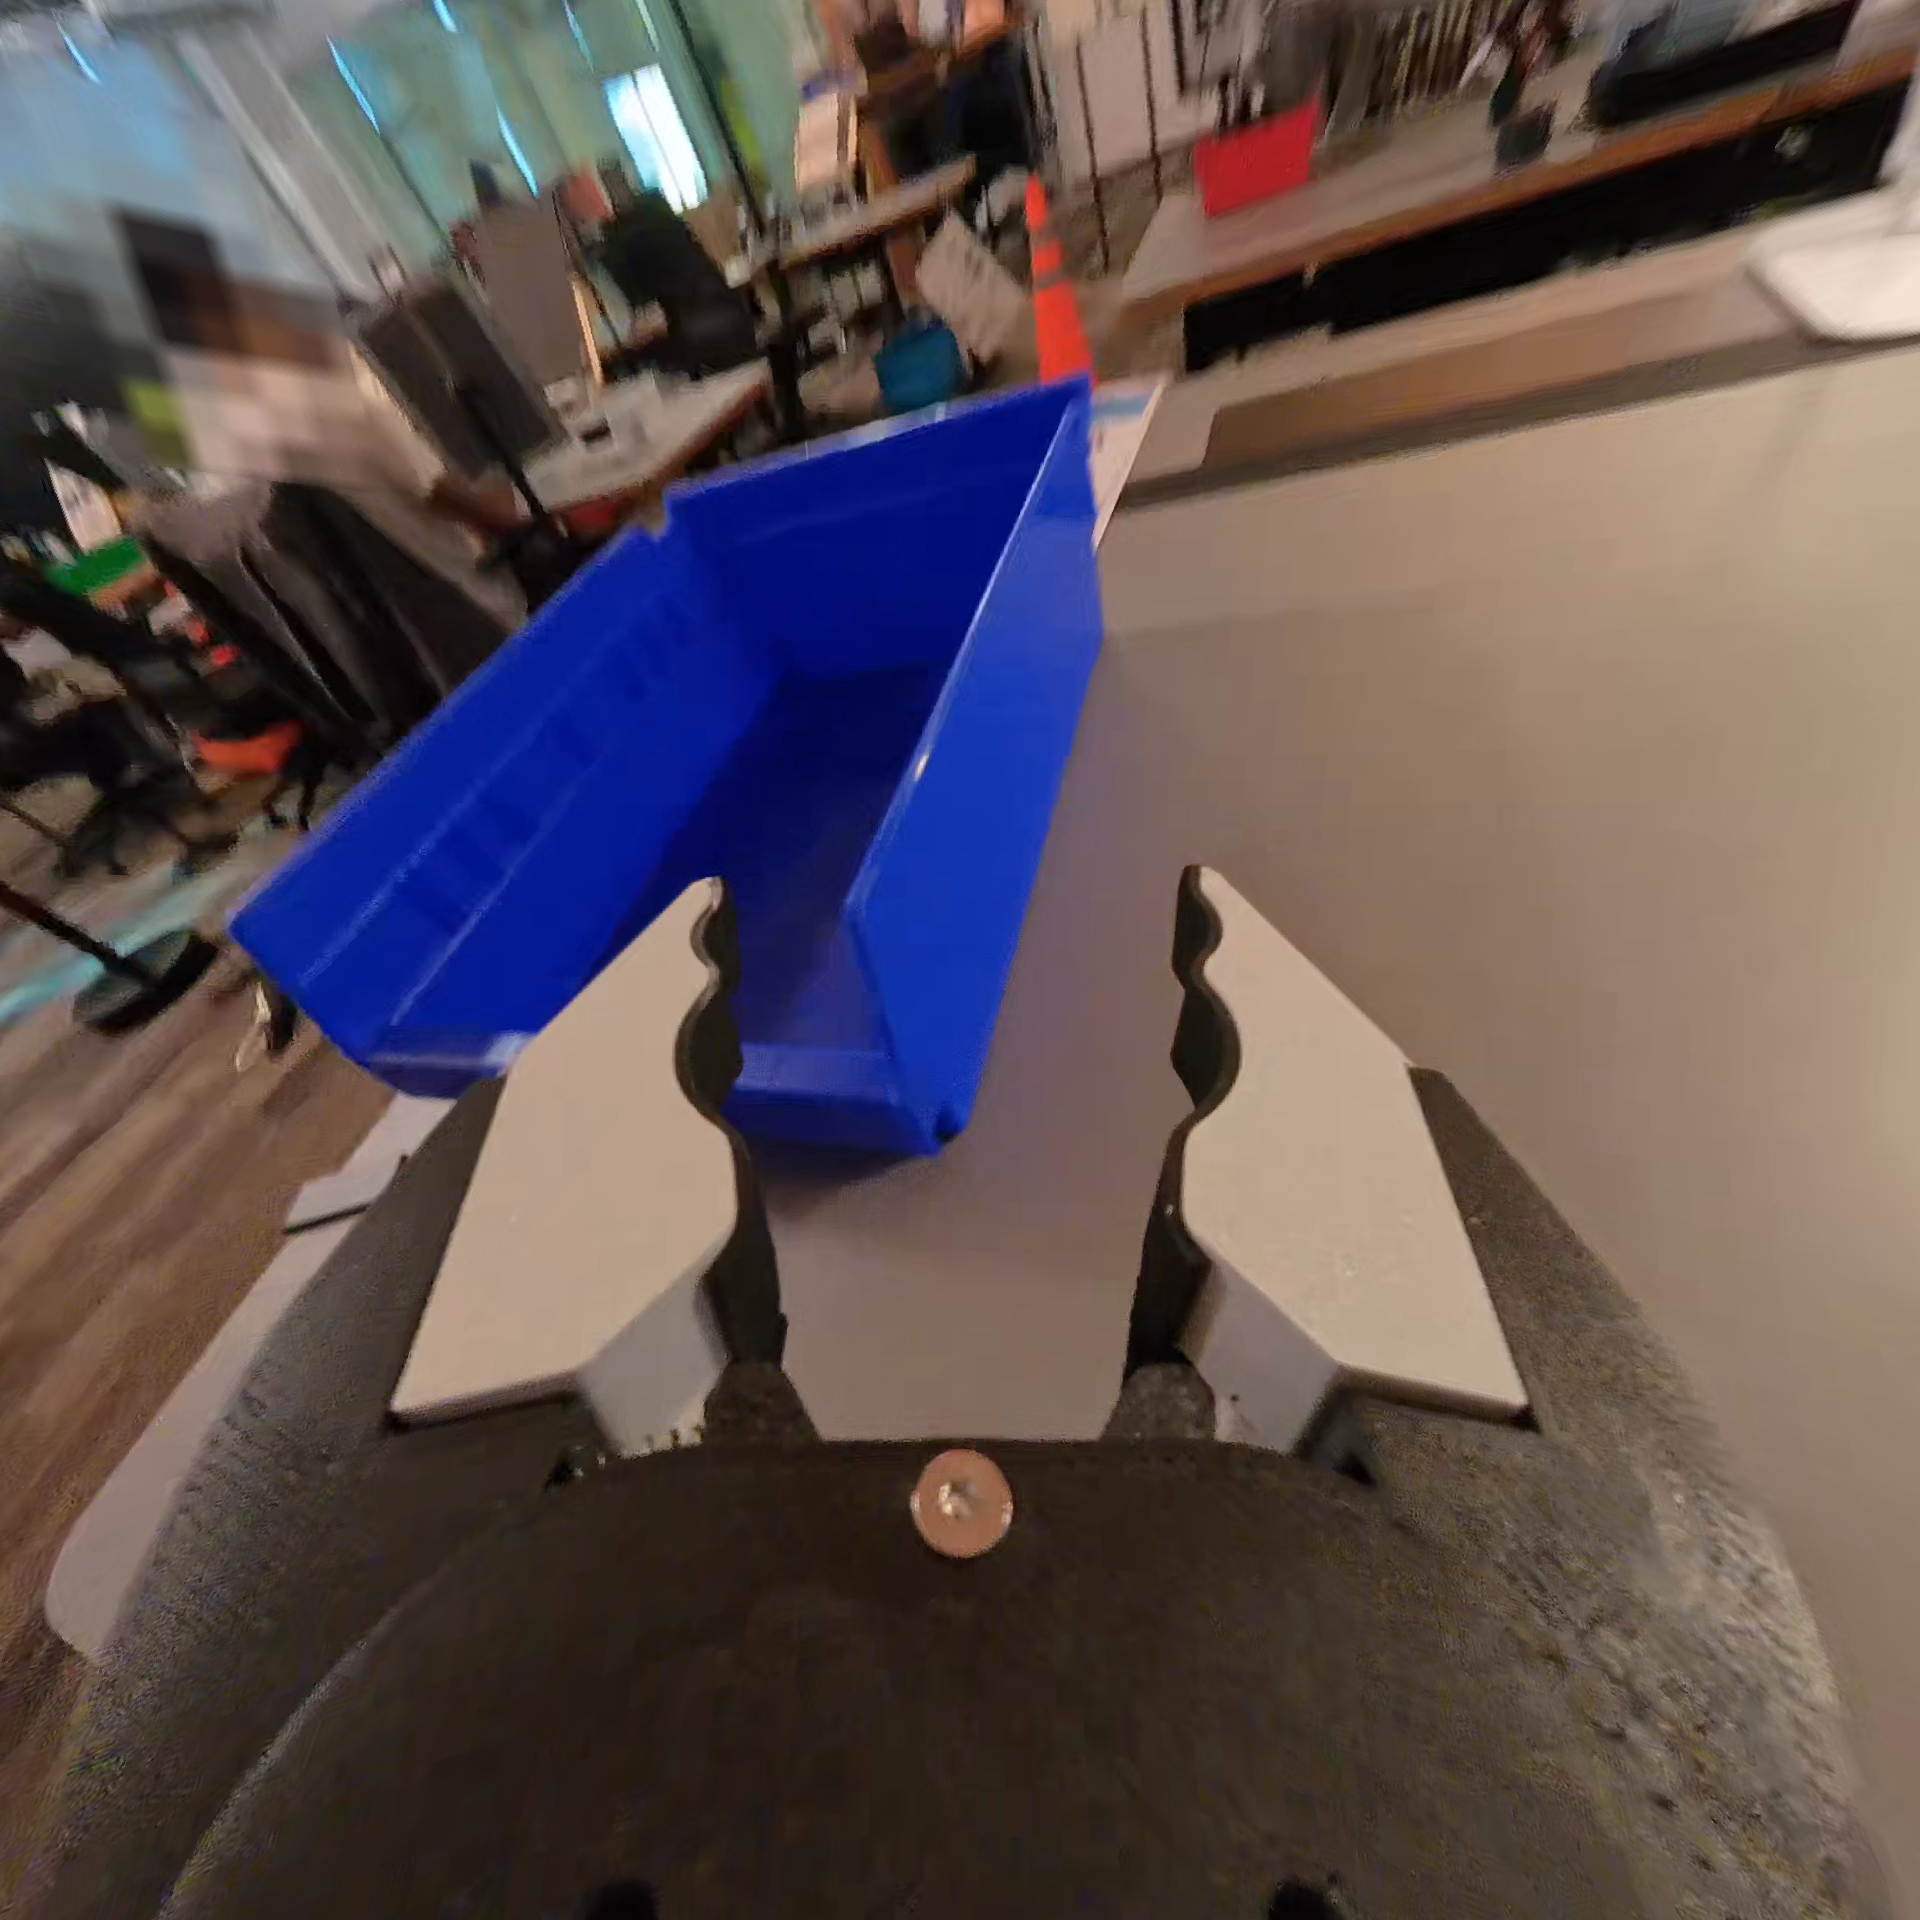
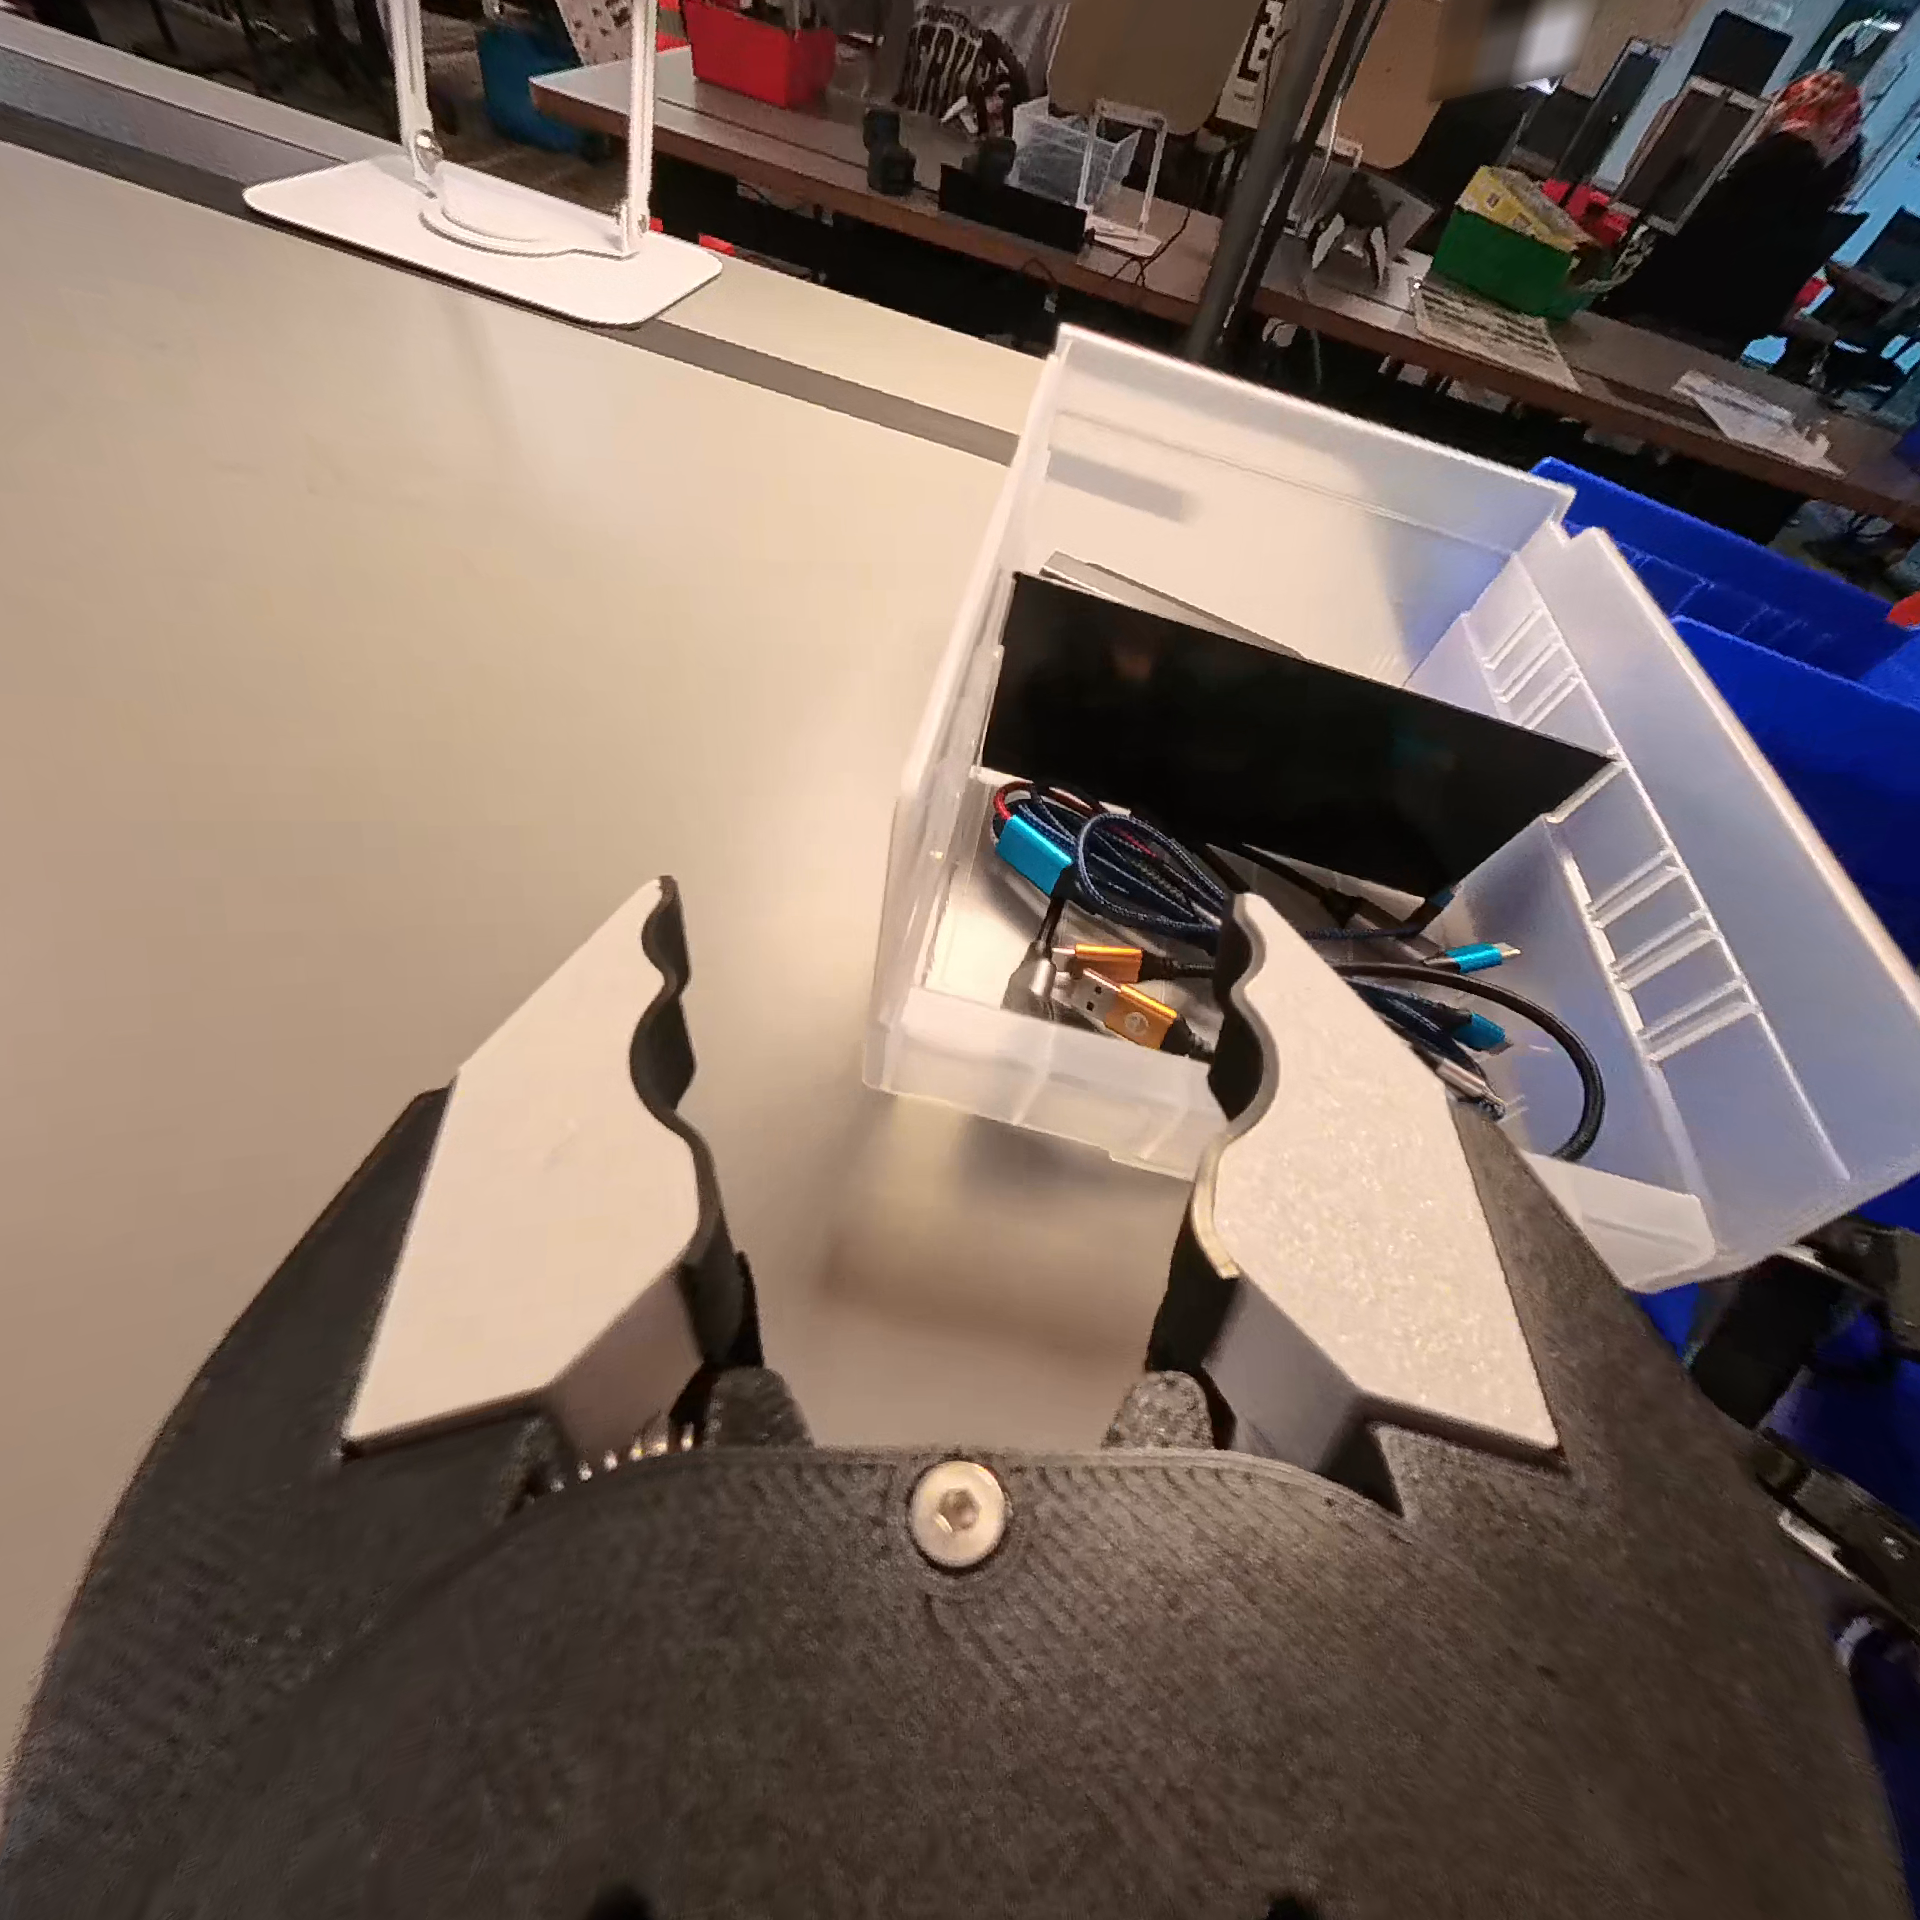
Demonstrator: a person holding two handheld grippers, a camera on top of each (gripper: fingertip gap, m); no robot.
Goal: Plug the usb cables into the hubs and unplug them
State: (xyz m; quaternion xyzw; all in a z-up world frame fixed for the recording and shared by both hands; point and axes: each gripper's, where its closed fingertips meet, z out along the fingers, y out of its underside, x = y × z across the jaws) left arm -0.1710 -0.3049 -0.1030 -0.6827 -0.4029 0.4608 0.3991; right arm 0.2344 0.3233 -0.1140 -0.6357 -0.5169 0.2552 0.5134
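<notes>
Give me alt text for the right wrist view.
The open right gripper hovers over a pale table, facing a clear plastic bin holding tangled USB cables and a black panel. Blue bins sit behind it.

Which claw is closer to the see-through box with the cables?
Right. The right gripper hangs open just in front of the clear box, tips near its front wall. The left gripper is open over a blue bin; the clear box isn't in its view.
</notes>
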